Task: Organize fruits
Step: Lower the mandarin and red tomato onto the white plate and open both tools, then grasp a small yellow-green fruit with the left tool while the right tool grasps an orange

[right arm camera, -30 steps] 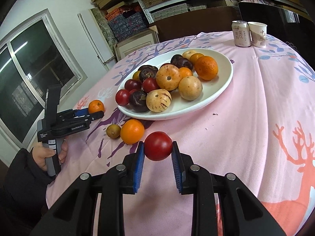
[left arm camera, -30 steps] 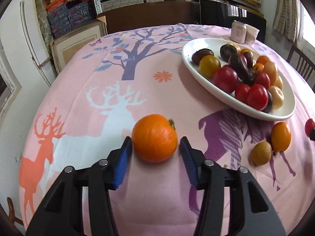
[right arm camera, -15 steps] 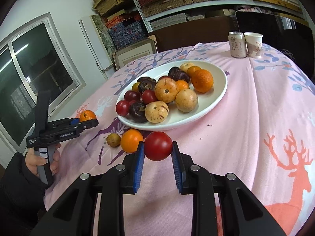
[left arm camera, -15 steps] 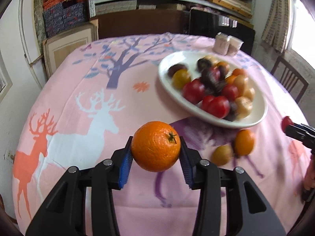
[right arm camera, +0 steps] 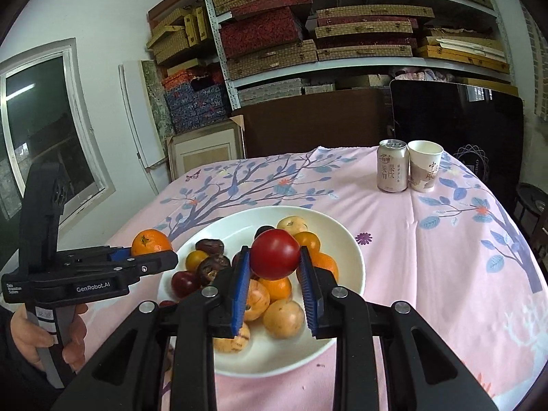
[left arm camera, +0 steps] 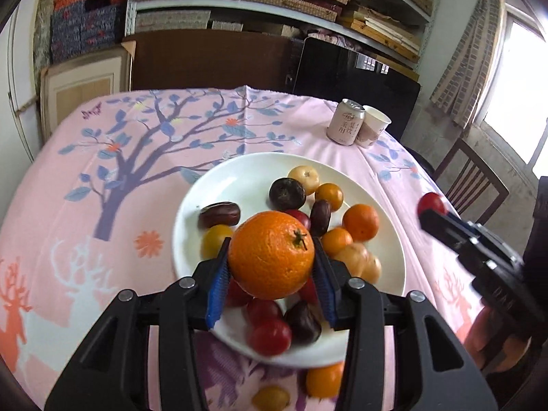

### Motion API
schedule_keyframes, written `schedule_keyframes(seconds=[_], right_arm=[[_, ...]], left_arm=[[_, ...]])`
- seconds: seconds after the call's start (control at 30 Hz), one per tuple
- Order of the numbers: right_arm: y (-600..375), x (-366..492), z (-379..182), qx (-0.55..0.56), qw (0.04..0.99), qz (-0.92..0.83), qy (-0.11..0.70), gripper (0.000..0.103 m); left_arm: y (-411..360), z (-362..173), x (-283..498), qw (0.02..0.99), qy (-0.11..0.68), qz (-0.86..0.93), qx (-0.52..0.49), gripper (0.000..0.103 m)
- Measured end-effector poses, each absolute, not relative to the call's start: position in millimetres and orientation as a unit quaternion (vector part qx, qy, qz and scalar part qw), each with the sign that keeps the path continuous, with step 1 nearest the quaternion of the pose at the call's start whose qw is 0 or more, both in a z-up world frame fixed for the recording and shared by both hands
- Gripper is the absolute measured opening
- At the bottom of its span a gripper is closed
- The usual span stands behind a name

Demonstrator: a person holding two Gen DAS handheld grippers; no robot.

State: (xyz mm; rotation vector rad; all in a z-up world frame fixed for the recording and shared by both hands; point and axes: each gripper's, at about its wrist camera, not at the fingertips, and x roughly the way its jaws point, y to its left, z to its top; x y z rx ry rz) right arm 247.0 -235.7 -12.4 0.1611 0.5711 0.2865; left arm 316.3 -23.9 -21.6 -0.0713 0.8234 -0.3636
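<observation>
My left gripper (left arm camera: 270,267) is shut on a large orange (left arm camera: 271,254) and holds it in the air above the white plate (left arm camera: 239,178) of mixed fruit. My right gripper (right arm camera: 274,272) is shut on a red tomato (right arm camera: 275,254), also raised over the plate (right arm camera: 346,239). In the left wrist view the right gripper (left arm camera: 432,209) with the tomato (left arm camera: 431,202) comes in from the right. The right wrist view shows the left gripper (right arm camera: 137,255) at the plate's left edge with the orange (right arm camera: 150,241). Two small fruits (left arm camera: 323,380) lie on the cloth just in front of the plate.
A drink can (right arm camera: 393,166) and a paper cup (right arm camera: 424,166) stand at the far side of the pink printed tablecloth (right arm camera: 428,257). A wooden chair (left arm camera: 472,181) stands to the right. Shelves of boxes (right arm camera: 308,34) fill the wall behind. A person's hand (right arm camera: 41,332) grips the left tool.
Both grippers have lifted their fruits off the cloth and carried them over the plate. The left jaws closed onto the orange.
</observation>
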Motion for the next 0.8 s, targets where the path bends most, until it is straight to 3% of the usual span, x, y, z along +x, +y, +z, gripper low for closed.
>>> schedule_keyframes(seconds=[0.13,0.17,0.23,0.4,0.47,0.53,0.6,0.8], right_arm=[[-229.5,271.1,-31.2,0.073,0.942,0.144,0.294,0.030],[-229.5,272.1,-33.2,0.072,0.942,0.147,0.294,0.040],[-232.6,267.2,-31.9,0.078,0.945,0.145,0.283,0.050],[-245.9,242.4,-23.7,0.100,0.943,0.154,0.279,0.051],[-250.4,226.8,-20.5,0.102,0.943,0.156,0.275,0.051],[-254.8,209.1,-19.7,0.102,0.944,0.157,0.272,0.054],[-257.1,195.4,-22.3,0.099,0.945,0.150,0.275,0.058],[-241.3,161.8,-33.2,0.071,0.936,0.165,0.301,0.059]], left_arm=[[-30.5,-37.1,342.4,0.891,0.418,-0.171,-0.046,0.044],[-29.9,-38.0,345.2,0.890,0.419,-0.173,-0.054,0.045],[-25.6,-37.1,344.6,0.891,0.414,-0.175,-0.068,0.056],[-10.8,-24.5,316.0,0.898,0.391,-0.188,-0.079,0.059],[-2.0,-18.8,293.1,0.903,0.379,-0.190,-0.071,0.064],[9.1,-15.2,269.3,0.909,0.365,-0.190,-0.068,0.078],[20.4,-18.1,248.7,0.907,0.365,-0.196,-0.068,0.078],[25.9,-55.8,205.2,0.898,0.392,-0.197,-0.002,0.078]])
